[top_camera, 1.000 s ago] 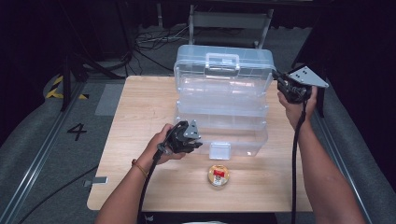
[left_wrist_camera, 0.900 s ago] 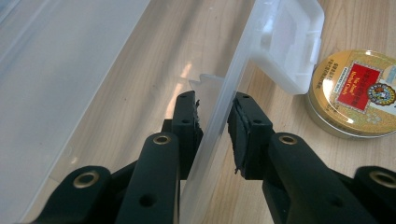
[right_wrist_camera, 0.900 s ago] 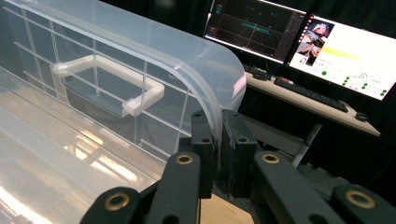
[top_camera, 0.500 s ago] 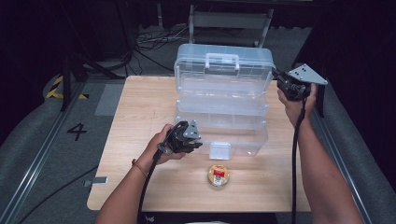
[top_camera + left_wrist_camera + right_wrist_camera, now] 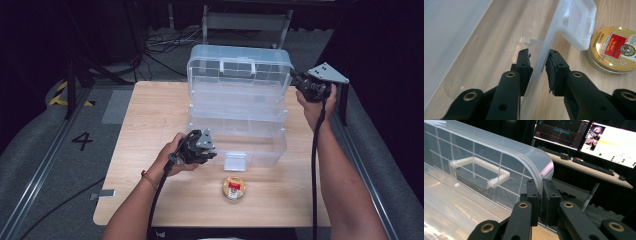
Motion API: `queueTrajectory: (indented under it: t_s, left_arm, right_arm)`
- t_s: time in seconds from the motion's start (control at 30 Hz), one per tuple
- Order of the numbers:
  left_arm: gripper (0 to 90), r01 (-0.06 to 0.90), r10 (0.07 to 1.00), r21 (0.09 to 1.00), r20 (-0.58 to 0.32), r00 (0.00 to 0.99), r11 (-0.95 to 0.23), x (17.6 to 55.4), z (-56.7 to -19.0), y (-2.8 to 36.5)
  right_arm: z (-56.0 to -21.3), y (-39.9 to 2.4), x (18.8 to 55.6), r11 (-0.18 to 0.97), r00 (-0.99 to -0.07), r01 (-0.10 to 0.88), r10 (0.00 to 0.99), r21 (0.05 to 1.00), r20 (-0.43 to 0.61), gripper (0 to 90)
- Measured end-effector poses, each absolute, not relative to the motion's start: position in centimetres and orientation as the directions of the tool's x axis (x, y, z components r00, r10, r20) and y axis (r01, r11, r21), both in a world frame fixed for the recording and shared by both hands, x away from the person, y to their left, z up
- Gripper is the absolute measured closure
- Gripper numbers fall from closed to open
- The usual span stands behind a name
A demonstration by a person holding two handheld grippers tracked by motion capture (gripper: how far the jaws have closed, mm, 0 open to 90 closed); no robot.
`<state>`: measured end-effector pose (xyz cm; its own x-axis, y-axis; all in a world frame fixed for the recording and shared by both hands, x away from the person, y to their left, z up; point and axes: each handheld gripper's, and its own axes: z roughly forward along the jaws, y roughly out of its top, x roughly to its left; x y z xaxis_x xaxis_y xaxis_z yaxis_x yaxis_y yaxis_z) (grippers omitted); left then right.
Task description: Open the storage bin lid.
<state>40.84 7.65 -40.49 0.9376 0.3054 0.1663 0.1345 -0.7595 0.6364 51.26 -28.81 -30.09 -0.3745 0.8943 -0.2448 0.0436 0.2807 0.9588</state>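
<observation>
Nearest the camera, the gold tin [image 5: 233, 187] is lying untouched on the bench [image 5: 150, 115], just in front of the clear storage box [image 5: 237, 142]. The box's front wall is being pinched by the left gripper [image 5: 539, 66], jaws clamped on its rim. Behind that wall, the raised lid [image 5: 499, 157] is being gripped at its corner by the right gripper [image 5: 541, 195]. The box is standing open, nothing loaded yet. Since a second ago, hardly anything is being changed.
</observation>
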Motion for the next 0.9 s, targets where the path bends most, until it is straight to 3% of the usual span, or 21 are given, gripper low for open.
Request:
queueTrajectory:
  t_s: [0.9]
  left_arm:
    - [73.3,0.134,0.311,0.65,0.166,0.936,-0.748,40.8,-40.6,7.7]
  right_arm:
    - [-29.8,-28.8,54.6,0.237,-0.377,0.109,0.909,0.965,-0.181,85.8]
